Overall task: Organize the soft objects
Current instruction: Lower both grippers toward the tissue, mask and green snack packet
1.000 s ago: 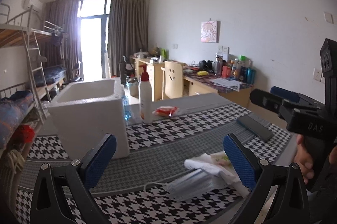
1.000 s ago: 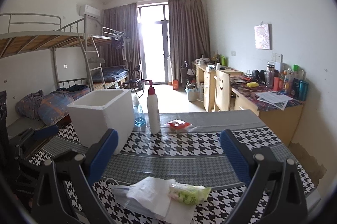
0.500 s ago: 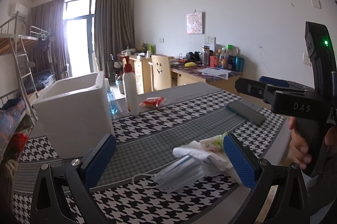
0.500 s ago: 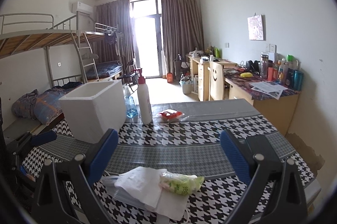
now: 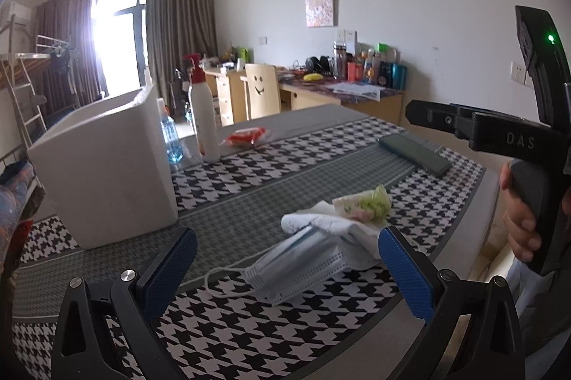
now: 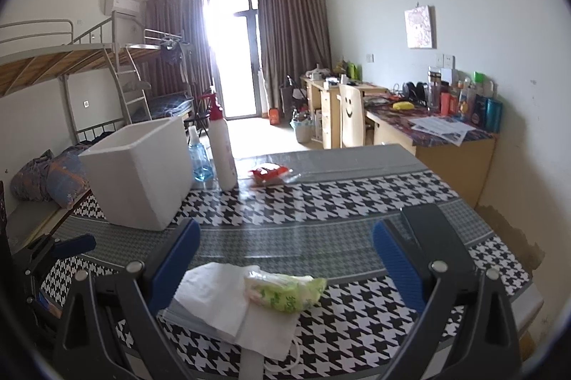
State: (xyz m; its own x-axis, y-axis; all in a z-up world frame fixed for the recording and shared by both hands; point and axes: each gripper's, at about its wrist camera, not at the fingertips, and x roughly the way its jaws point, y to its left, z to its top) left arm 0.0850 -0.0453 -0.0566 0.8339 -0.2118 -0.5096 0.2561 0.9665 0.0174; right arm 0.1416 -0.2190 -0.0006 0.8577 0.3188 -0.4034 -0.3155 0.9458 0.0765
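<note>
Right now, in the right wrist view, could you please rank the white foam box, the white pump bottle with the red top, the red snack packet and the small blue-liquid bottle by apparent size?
Largest to smallest:
1. White foam box
2. White pump bottle with the red top
3. Red snack packet and small blue-liquid bottle: these look alike, so I won't rank them.

A: Left wrist cam, where's it sit?
B: Low over the bench's [image 5: 410, 162] near-left edge, facing fwd and a bit right. Left tongs [image 5: 285, 269] frame the bottom, the mask [image 5: 299, 265] close btwn the pads.
A: Right wrist cam?
B: Near edge too, facing straight down the room at the window. Right tongs [image 6: 285, 262] at the bottom.
A: Shared?
B: The foam box [image 5: 107, 162], spray bottle [image 5: 203, 115], the soft pile, the far desk. Each cam catches the other tongs at its frame edge.
</note>
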